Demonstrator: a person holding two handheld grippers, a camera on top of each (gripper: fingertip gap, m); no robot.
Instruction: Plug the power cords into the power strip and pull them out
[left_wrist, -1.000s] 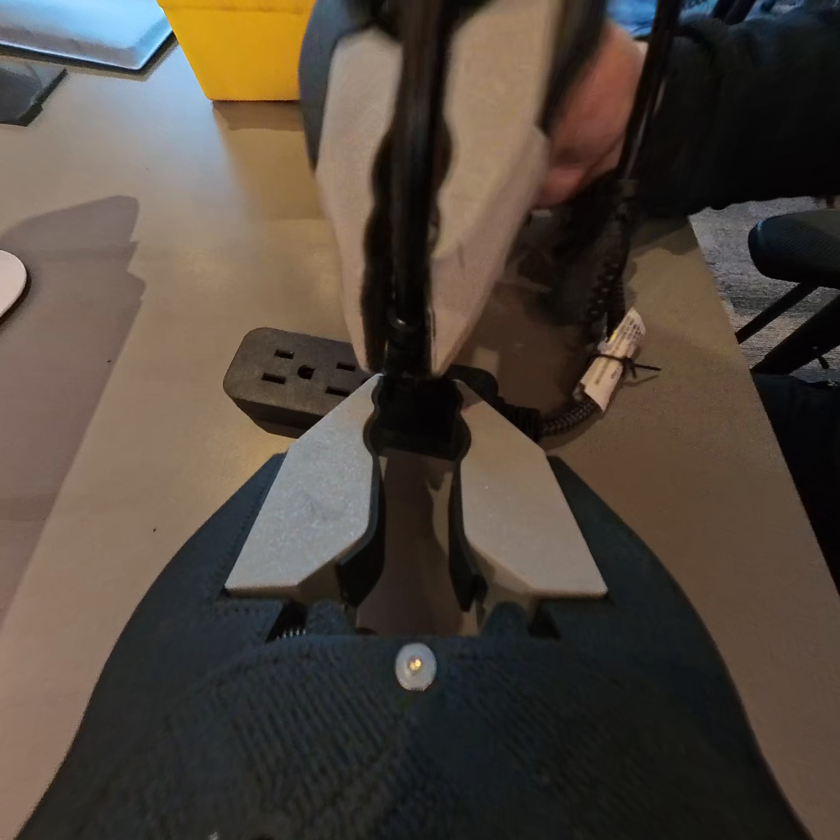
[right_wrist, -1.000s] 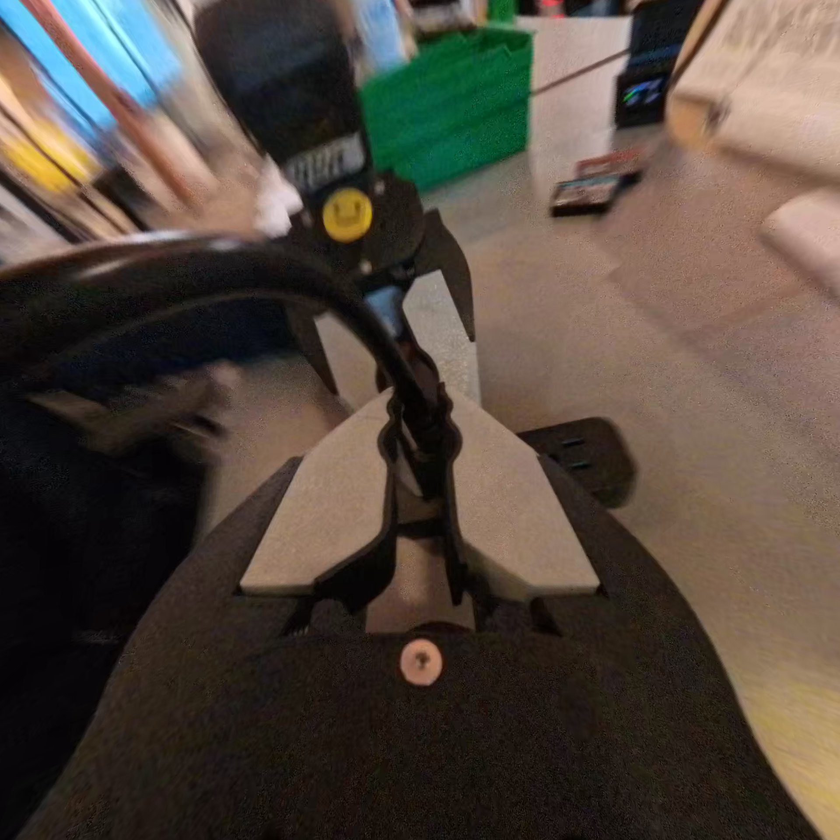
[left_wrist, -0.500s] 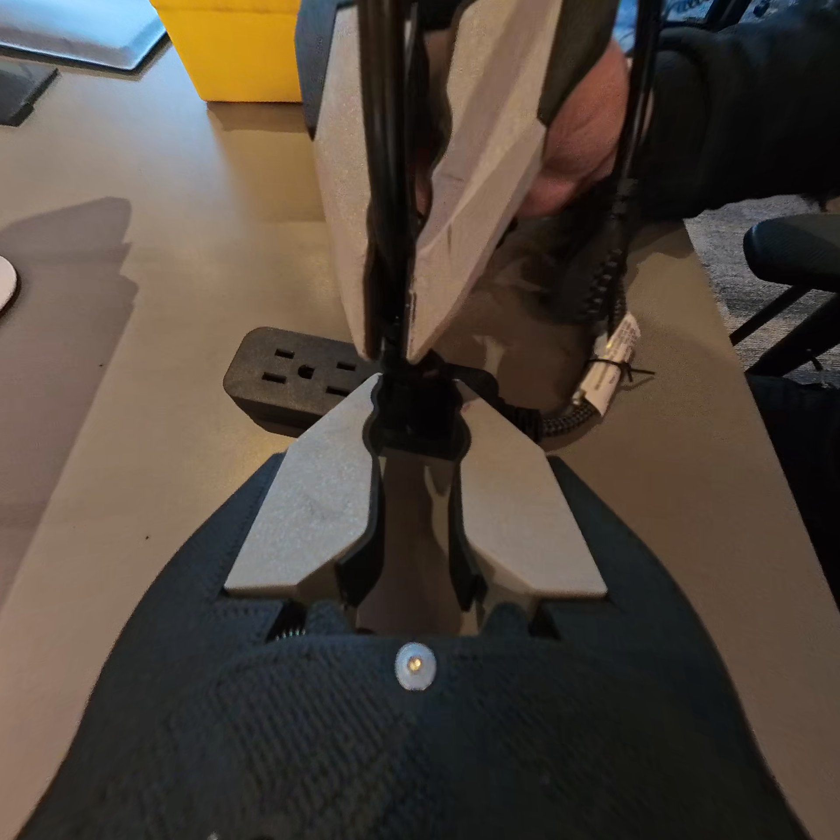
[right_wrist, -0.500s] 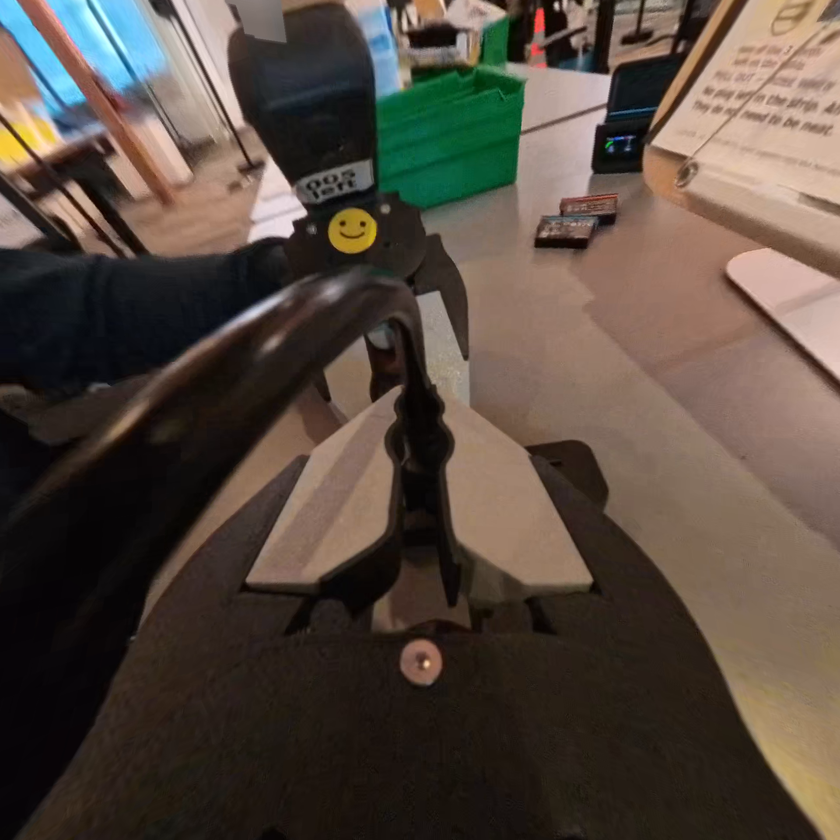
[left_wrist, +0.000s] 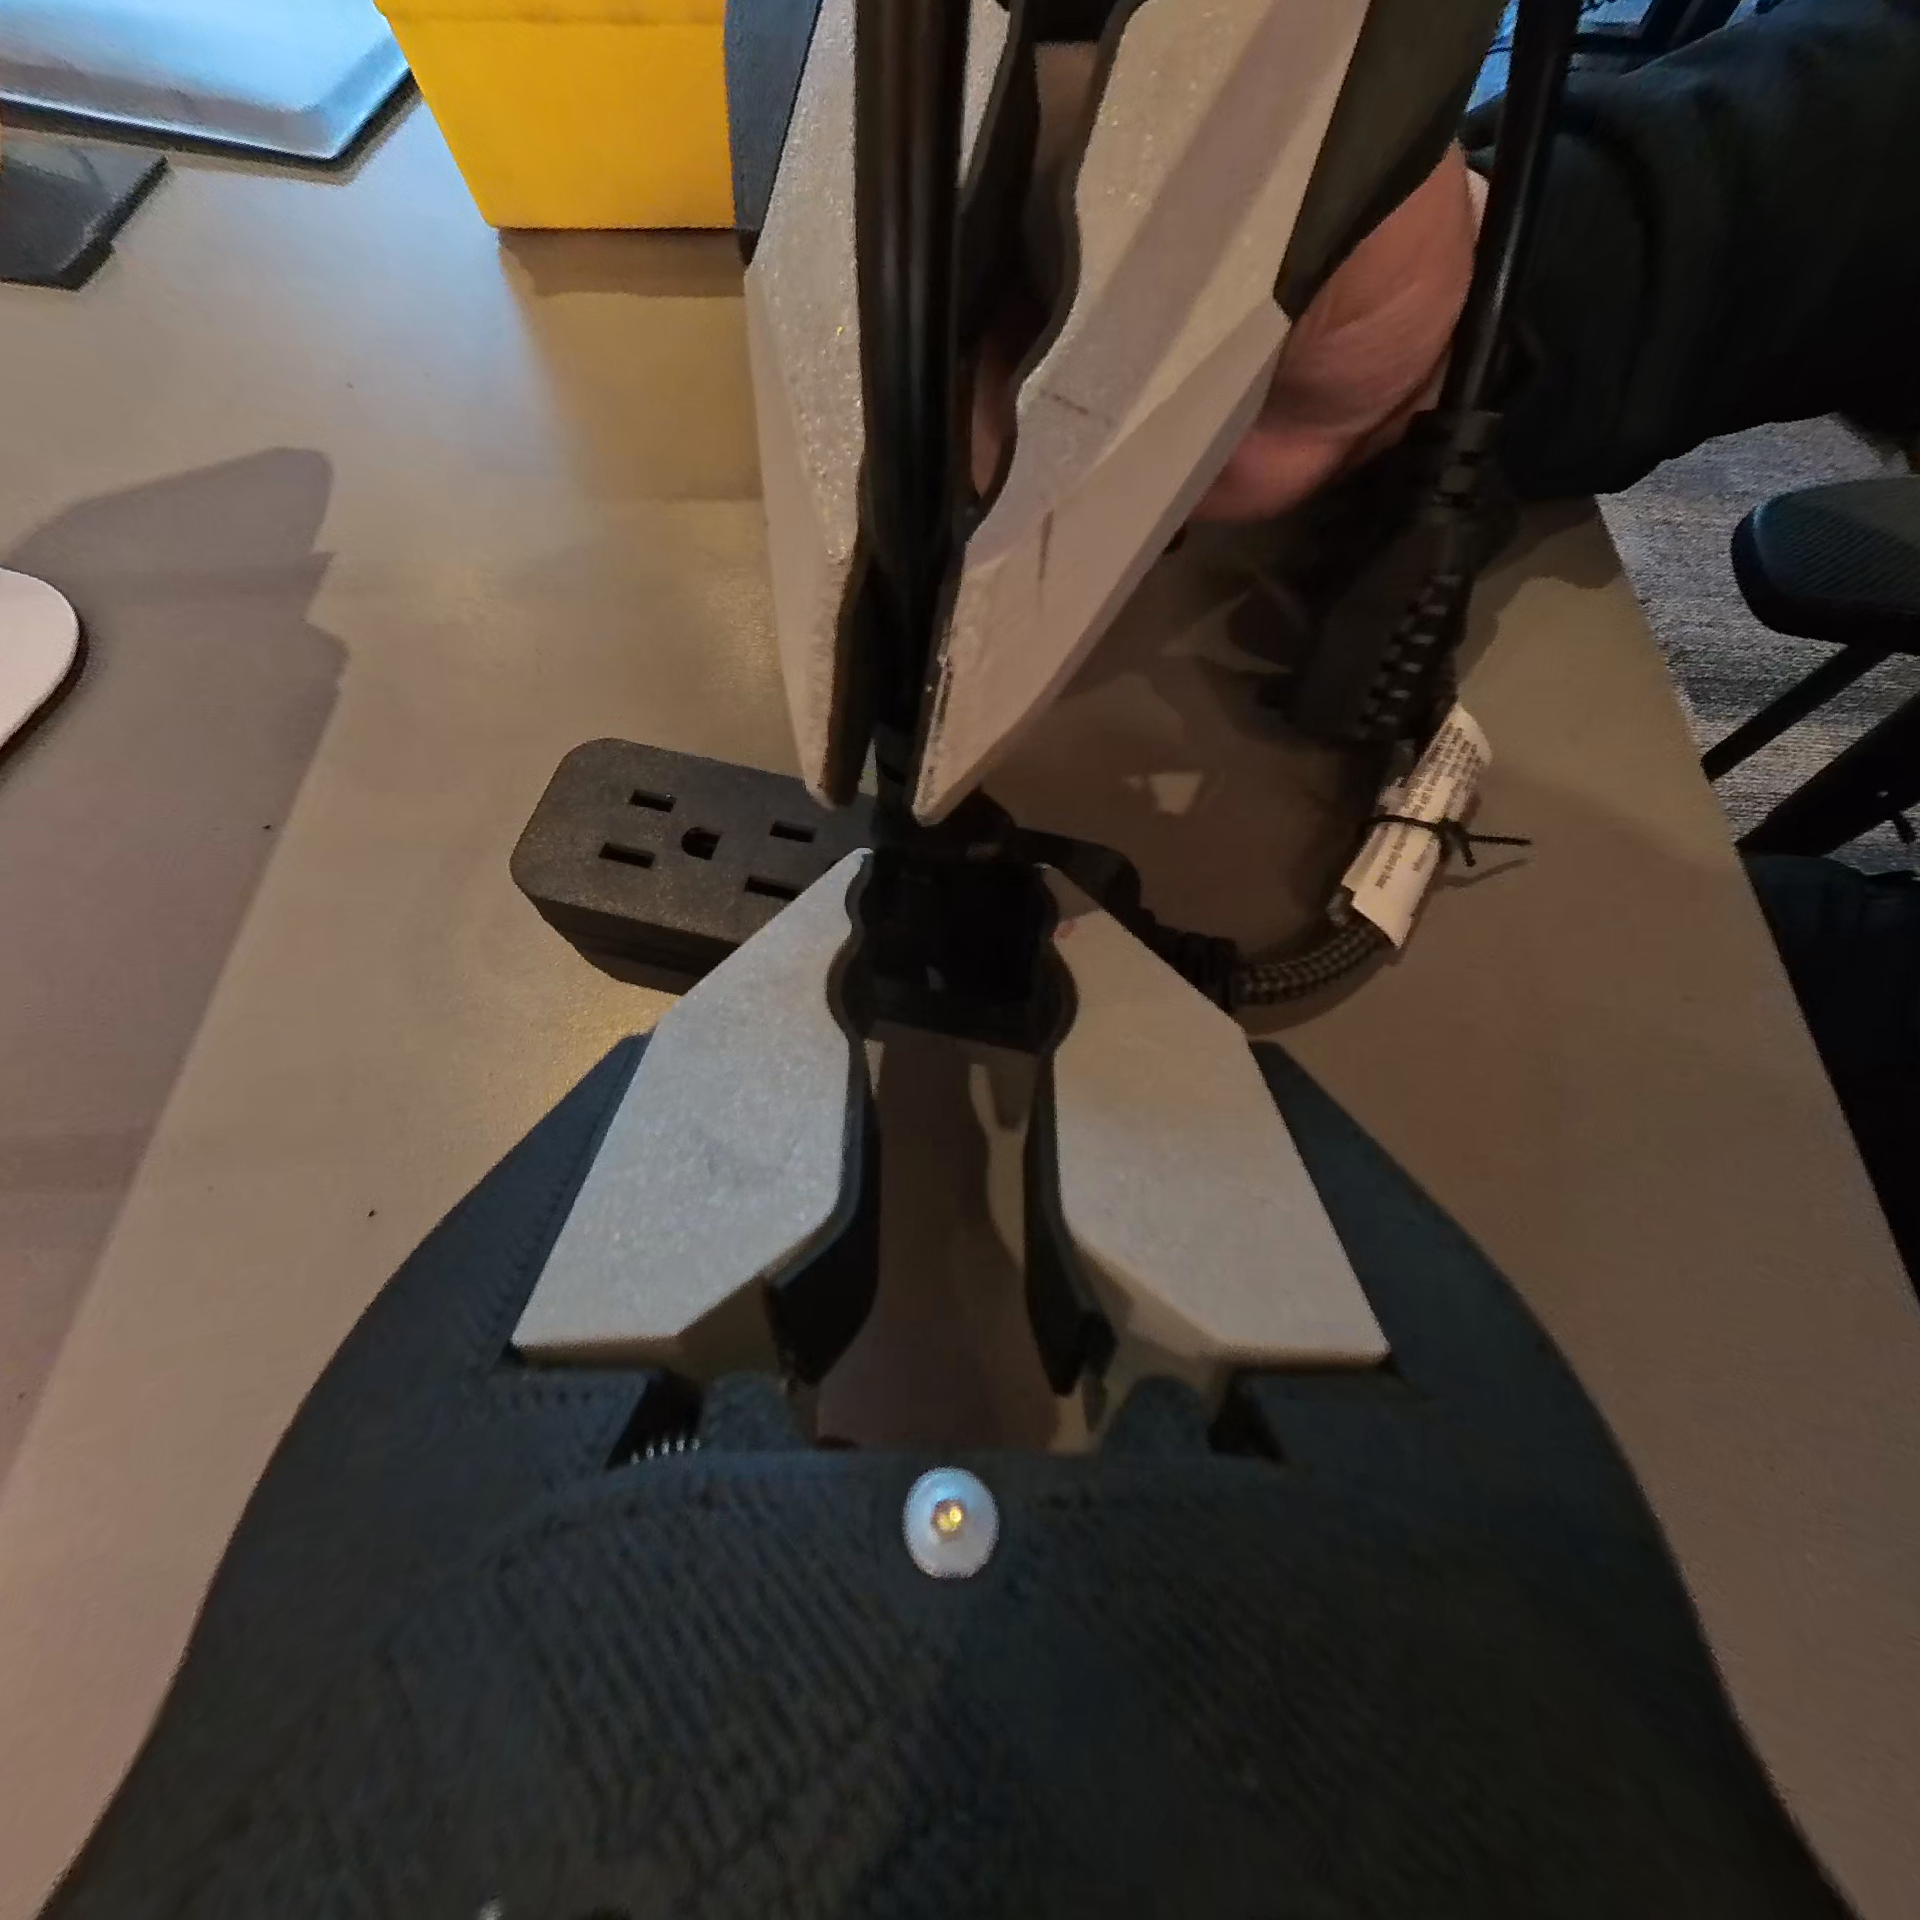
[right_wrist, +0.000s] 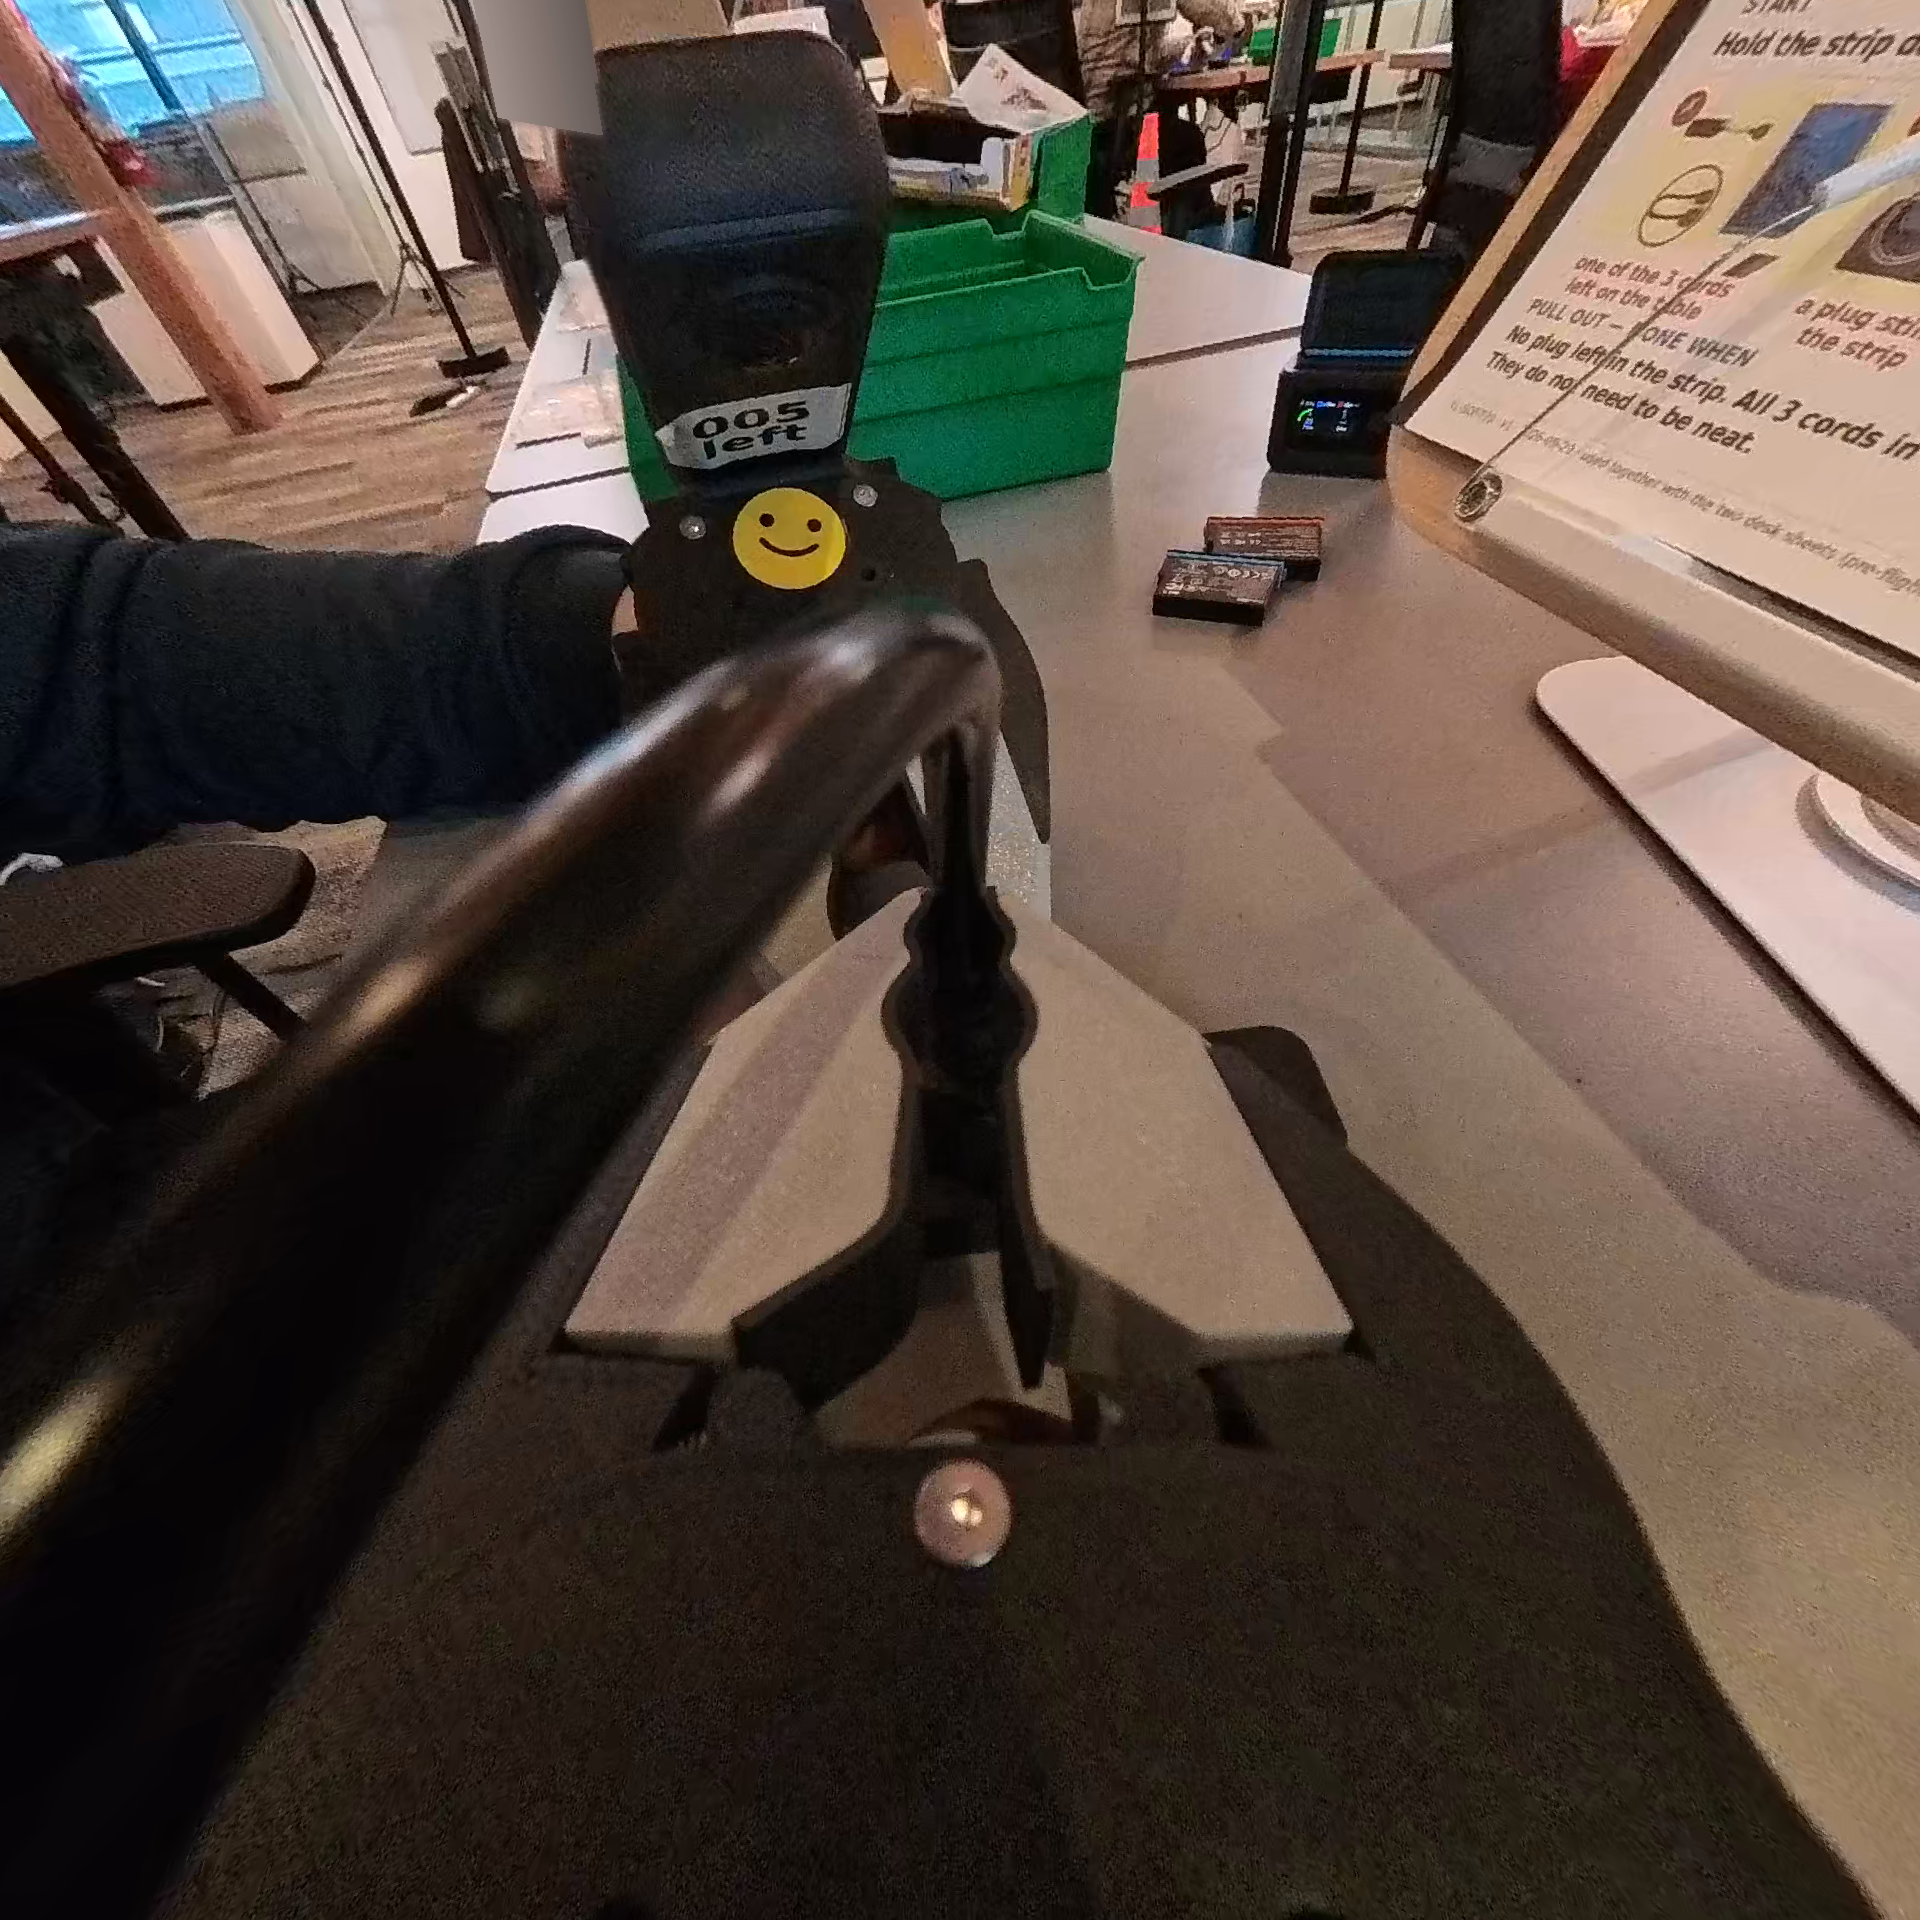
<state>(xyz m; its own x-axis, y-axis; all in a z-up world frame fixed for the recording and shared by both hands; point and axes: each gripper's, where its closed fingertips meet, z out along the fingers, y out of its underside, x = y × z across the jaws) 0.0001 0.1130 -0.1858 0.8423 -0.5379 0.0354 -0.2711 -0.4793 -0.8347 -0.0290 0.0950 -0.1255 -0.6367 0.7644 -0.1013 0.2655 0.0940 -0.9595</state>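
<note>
In the left wrist view, the left tool (left_wrist: 951, 935), with grey wedge-shaped fingers on a dark ribbed body, is closed down on the near end of a flat black rectangular power strip (left_wrist: 686, 862) that lies on the matte grey counter (left_wrist: 312, 935); the free outlets of the strip show just left of the fingertips. Directly above, the right tool (left_wrist: 883, 800) points down with its grey fingers pinched on a black power cord (left_wrist: 904, 312), whose plug end meets the strip right at the left tool's tips; whether the prongs are seated is hidden. A braided black cable (left_wrist: 1299, 951) with a white paper tag (left_wrist: 1423, 842) leaves the strip to the right. A yellow box (left_wrist: 592, 114) stands behind, and a bare hand (left_wrist: 1340, 384) in a dark sleeve grips the right tool. In the right wrist view, the right tool (right_wrist: 961, 925) is nearly closed on the cord (right_wrist: 727, 748), which arcs up and back toward the lower left. The left tool (right_wrist: 997, 769), bearing a round yellow sticker (right_wrist: 788, 538), stands opposite. One dark corner of the strip (right_wrist: 1273, 1081) shows beside the right finger. A green plastic bin (right_wrist: 987, 353) and two small dark packs (right_wrist: 1231, 582) sit farther along the counter (right_wrist: 1351, 883).
</note>
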